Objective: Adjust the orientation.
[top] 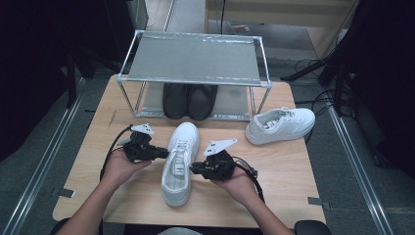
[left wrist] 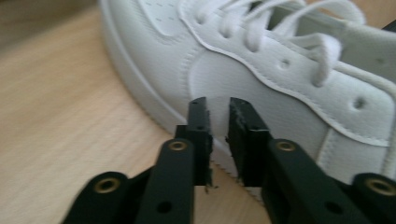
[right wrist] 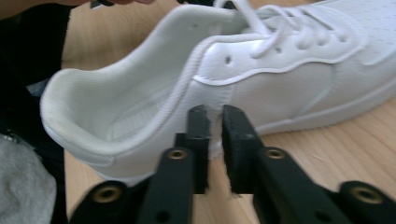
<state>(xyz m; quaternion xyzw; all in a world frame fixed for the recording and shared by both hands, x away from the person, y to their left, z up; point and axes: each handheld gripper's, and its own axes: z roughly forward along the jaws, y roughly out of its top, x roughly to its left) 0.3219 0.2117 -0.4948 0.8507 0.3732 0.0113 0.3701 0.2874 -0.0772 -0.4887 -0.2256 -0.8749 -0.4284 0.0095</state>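
Note:
A white sneaker (top: 182,142) lies in the middle of the wooden table (top: 288,176), toe pointing away from me. My left gripper (top: 164,152) comes at it from the left, its tips close to the shoe's side. In the left gripper view the jaws (left wrist: 218,105) stand a narrow gap apart with nothing between them, just short of the sneaker's side panel (left wrist: 289,112). My right gripper (top: 192,169) points at the shoe's other side, near the heel. In the right gripper view its jaws (right wrist: 213,112) are also slightly parted and empty, in front of the sneaker's heel quarter (right wrist: 280,79).
A second white sneaker (top: 280,125) lies on its own at the right of the table. A metal two-tier rack (top: 191,58) stands at the back, with a pair of black shoes (top: 190,100) on its lower shelf. Cables trail on the floor at the right.

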